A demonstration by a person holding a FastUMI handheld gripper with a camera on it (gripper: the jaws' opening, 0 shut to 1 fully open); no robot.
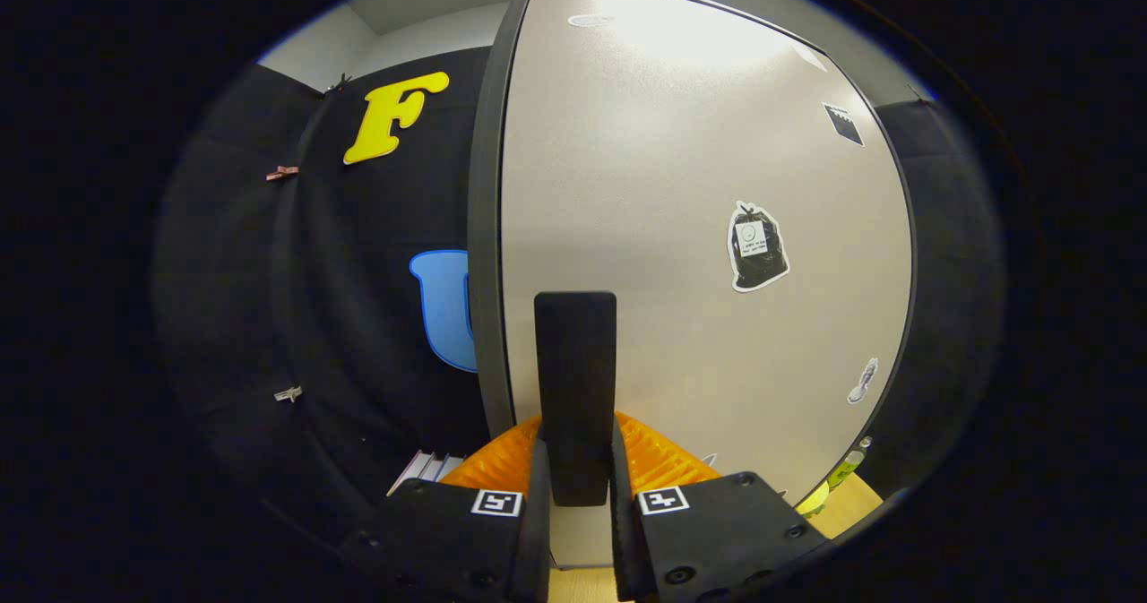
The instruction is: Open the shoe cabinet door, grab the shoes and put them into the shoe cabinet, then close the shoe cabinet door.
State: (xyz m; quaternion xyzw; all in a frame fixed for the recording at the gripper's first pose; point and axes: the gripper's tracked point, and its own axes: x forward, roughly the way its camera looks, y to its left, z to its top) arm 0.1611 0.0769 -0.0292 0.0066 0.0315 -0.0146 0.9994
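Item: shoe cabinet door, pale, directly ahead of me. Handle: upright dark bar, pinched between both fingers of my gripper. Sticker beyond, on the door face.

clips: a small pink clip and a pale metal clip are seen pinned to the black cloth wall | bottle: a yellow-green bottle is seen low down

Gripper: fingers closed on the black handle, pressing it from both sides.
Handle: upright, mounted on the cabinet door, near its dark left edge.
Sticker: on the door, right of the handle.
Orange fingers: flanking the handle's lower end.
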